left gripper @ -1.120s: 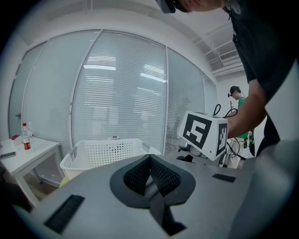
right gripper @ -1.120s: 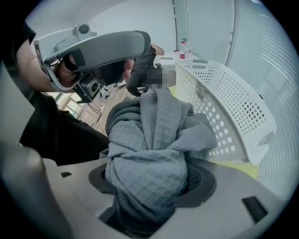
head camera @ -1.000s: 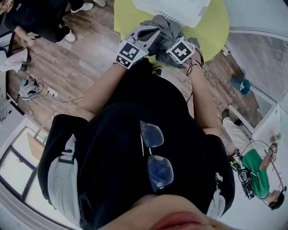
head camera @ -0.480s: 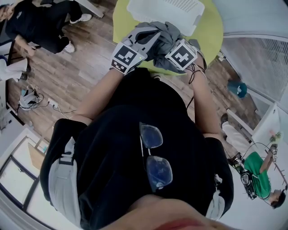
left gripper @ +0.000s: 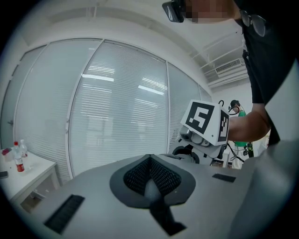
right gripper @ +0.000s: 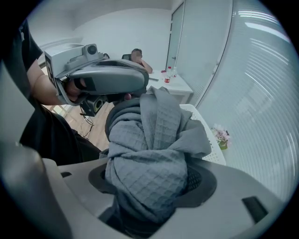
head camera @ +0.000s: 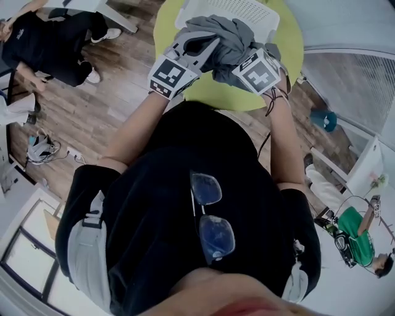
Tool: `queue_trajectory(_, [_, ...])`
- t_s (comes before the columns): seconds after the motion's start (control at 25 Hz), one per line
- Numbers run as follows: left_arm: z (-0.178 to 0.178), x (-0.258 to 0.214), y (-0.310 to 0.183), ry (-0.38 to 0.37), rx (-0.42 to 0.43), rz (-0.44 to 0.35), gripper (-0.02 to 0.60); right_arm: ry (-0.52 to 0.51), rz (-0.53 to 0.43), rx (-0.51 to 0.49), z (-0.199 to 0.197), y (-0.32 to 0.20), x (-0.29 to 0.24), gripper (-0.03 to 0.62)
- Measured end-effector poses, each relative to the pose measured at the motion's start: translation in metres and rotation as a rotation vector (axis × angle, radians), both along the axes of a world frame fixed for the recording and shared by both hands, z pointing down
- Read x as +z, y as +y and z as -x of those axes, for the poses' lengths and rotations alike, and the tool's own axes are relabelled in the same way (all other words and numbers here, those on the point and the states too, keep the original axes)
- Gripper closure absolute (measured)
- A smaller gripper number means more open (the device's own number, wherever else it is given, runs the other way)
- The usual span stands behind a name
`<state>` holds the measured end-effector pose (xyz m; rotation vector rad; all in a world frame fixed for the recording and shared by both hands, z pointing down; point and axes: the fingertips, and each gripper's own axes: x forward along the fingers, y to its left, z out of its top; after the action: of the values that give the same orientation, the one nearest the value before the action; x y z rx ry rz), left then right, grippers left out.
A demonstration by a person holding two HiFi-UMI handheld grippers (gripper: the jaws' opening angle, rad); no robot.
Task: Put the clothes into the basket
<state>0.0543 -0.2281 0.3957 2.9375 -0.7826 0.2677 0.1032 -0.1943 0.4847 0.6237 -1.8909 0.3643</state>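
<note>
Over green table, grey garment fills jaws of right gripper.

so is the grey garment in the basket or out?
Out: grey garment is bunched in the right gripper's jaws, held up; white basket sits beyond it.

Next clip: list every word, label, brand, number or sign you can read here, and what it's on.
No readable text in any view.
Marker cubes: black-and-white square patterns only, no letters or digits.
Bottle on the side table: red label, too small to read.
White basket and grey garment: no print visible.
</note>
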Motion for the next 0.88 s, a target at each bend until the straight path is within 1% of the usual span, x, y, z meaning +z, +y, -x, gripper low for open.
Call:
queue_trajectory(0.12, [0.002,0.002,-0.015,0.006,0.000,-0.005,0.571,0.018,-0.051,0.007,-0.003,-0.025,-0.004,0.269])
queue_trajectory(0.24, [0.006,0.001,-0.028,0.008,-0.007,-0.009,0.572,0.016,-0.079,0.025,-0.003,-0.045,-0.009,0.269])
queue_trajectory(0.4, [0.002,0.000,-0.046,0.004,-0.023,-0.016,0.571,0.020,-0.083,0.031,-0.013,-0.066,-0.007,0.269])
queue_trajectory(0.52, [0.006,-0.002,-0.057,-0.001,-0.040,-0.024,0.572,0.021,-0.079,0.026,-0.012,-0.077,-0.005,0.269])
queue_trajectory(0.68, [0.000,0.000,-0.072,-0.006,-0.073,-0.029,0.572,0.021,-0.082,-0.008,-0.019,-0.097,0.000,0.269])
queue_trajectory(0.76, [-0.004,0.001,-0.077,-0.013,-0.094,-0.049,0.572,0.021,-0.073,-0.027,-0.023,-0.105,0.005,0.269])
queue_trajectory(0.88, [0.004,0.008,-0.090,-0.034,-0.132,-0.082,0.572,0.012,-0.073,-0.050,-0.015,-0.121,0.020,0.269])
